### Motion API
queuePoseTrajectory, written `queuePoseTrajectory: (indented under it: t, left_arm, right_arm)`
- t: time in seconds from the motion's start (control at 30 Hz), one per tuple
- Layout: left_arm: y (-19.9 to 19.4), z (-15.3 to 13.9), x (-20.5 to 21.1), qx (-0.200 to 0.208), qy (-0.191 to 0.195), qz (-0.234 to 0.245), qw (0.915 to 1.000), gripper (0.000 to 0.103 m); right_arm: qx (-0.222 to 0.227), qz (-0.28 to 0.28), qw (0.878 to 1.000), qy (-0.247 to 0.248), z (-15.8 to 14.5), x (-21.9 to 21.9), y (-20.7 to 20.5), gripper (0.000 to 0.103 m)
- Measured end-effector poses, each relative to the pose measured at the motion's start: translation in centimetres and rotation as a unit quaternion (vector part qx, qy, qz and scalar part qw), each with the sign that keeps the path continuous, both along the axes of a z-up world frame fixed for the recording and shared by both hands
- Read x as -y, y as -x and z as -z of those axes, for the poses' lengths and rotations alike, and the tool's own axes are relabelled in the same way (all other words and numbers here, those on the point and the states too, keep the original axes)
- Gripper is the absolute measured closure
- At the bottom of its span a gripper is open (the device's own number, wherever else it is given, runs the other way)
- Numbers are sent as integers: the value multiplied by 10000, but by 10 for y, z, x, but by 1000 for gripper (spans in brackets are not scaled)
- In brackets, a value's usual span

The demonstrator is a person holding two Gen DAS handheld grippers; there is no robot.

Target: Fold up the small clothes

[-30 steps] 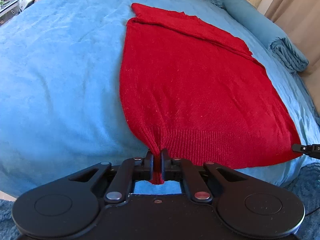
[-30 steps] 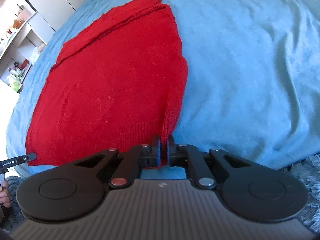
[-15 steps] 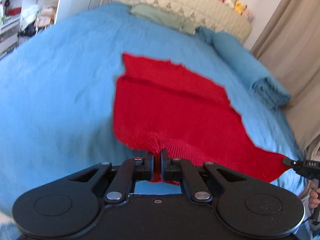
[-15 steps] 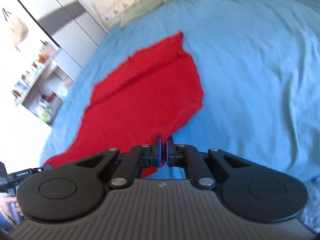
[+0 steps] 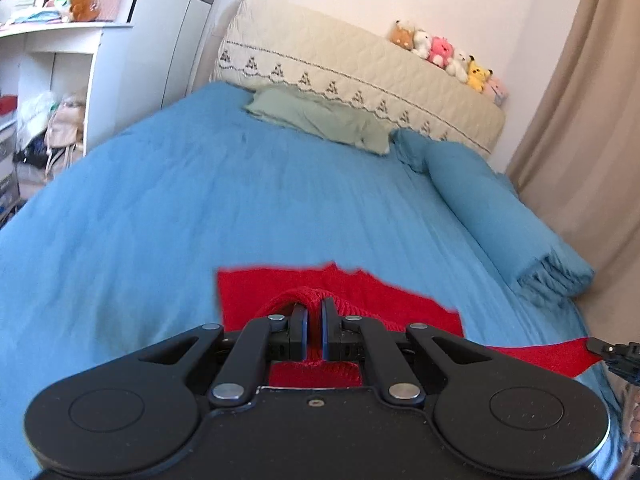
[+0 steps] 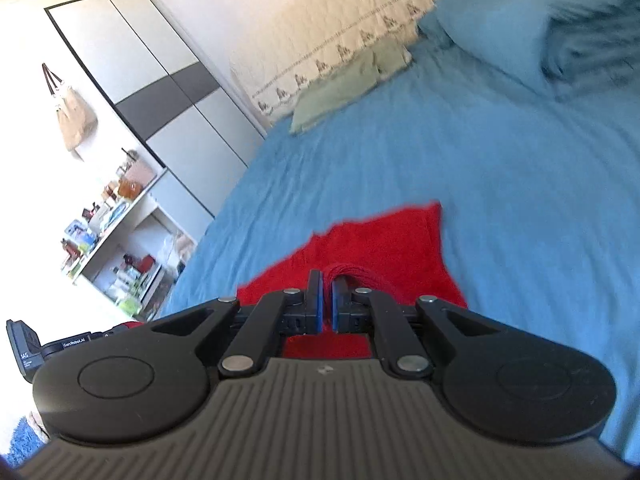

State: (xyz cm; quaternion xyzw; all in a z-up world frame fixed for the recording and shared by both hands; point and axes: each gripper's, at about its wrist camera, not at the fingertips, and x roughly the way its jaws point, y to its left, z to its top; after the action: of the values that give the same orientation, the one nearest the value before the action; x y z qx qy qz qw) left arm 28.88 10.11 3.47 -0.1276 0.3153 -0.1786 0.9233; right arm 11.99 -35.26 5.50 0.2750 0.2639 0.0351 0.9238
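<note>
Left wrist view: the left claw [image 5: 314,334] is pinching the red sweater's [image 5: 256,294] hem; the right claw [image 6: 327,305] is clenching its other corner, the garment lying over the blue bed [image 5: 180,200], a green pillow [image 5: 320,118] sitting beyond.

Black tongs [image 5: 314,330], silver screws, ribbed grey housing [image 6: 320,420]

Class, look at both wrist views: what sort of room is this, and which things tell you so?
Most likely a bedroom: a bed with a blue cover, a quilted headboard topped with plush toys, and a sliding-door wardrobe.
</note>
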Motion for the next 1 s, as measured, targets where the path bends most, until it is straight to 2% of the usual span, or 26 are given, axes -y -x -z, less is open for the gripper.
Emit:
queuePoseTrajectory:
  t: [0.2, 0.3, 0.4, 0.5, 0.57, 0.7, 0.77, 0.8, 0.83, 0.87, 0.9, 0.97, 1.0]
  left_arm:
    - [-94, 19, 25, -50, -184, -132, 9997, 97]
    - [-137, 45, 39, -205, -297, -228, 9991, 97]
    - [-175, 81, 49, -493, -392, -358, 9974, 97]
    - [-196, 114, 55, -710, -441, -449, 9955, 97]
    - [-205, 128, 56, -799, -407, -500, 9947, 97]
    - [-218, 140, 57, -866, -387, -517, 9941, 95]
    - [-223, 141, 57, -870, -354, -610, 9937, 87]
    - [-230, 137, 59, -827, -365, -703, 9934, 64]
    - [-230, 134, 59, -738, -354, -784, 9936, 36]
    - [-227, 131, 57, -613, -342, -838, 9940, 28]
    - [-222, 127, 55, -485, -361, -842, 9946, 25]
    - [-206, 116, 53, -269, -567, -742, 9953, 25]
    - [-198, 112, 53, -200, -750, -692, 9946, 25]
  right_arm:
    - [-71, 46, 9994, 332, 4, 18, -117, 84]
    - [-258, 131, 9987, 418, 26, 26, -175, 84]
    - [-511, 283, 9969, 536, 64, 32, -226, 84]
    - [-807, 392, 9946, 518, 108, 35, -259, 84]
    - [-952, 394, 9924, 679, 129, 32, -274, 84]
    - [-936, 467, 9922, 675, 152, 34, -290, 84]
    - [-925, 513, 9923, 650, 158, 37, -296, 83]
    - [-932, 563, 9920, 641, 161, 39, -295, 79]
    - [-922, 598, 9919, 629, 163, 41, -298, 79]
    - [-879, 656, 9918, 660, 164, 42, -298, 64]
    - [-857, 708, 9911, 727, 164, 42, -297, 37]
    - [-713, 843, 9893, 952, 157, 43, -292, 17]
    - [-580, 821, 9893, 1060, 153, 42, -284, 17]
